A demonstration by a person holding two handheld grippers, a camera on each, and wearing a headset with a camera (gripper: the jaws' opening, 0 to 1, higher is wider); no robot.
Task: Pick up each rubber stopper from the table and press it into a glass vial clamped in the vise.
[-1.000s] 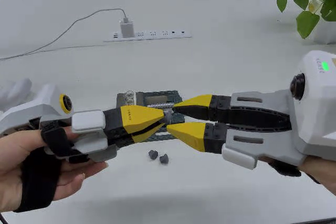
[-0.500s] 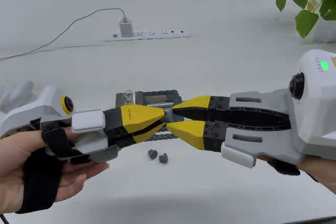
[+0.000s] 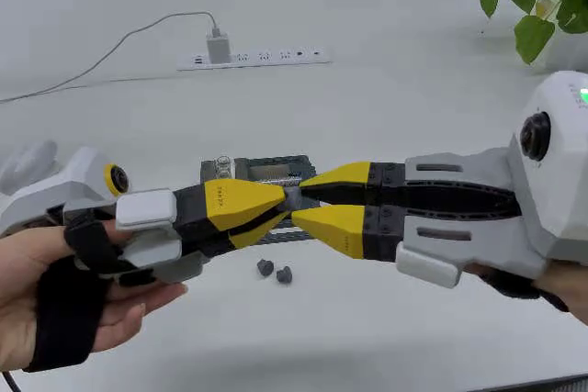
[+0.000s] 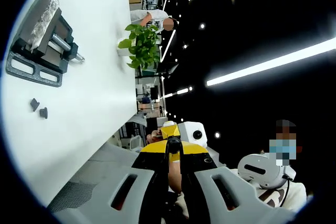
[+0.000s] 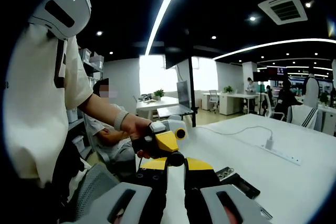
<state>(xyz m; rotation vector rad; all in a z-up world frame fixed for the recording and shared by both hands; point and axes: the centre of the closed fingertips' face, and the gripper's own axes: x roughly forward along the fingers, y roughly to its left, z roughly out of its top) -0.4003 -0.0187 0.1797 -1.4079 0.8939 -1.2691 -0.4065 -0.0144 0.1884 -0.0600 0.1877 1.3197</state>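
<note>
Grey stopper (image 5: pixel 176 158) is sitting mid-air where the two tips meet. Left gripper (image 3: pixel 280 206) jaws are sitting pinched to a thin slit against it and right gripper (image 3: pixel 300 201) jaws are standing part open either side of it; can't tell which one has hold. Two loose stoppers (image 3: pixel 265 268) are lying on the table (image 3: pixel 386 98) just below, with the vise (image 3: pixel 276 172) and its vials (image 3: pixel 221 165) sitting just behind.

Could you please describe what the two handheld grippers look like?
Both the left gripper and right gripper have yellow tapered jaw tips on black fingers and white housings; a black strap wraps the left hand.
</note>
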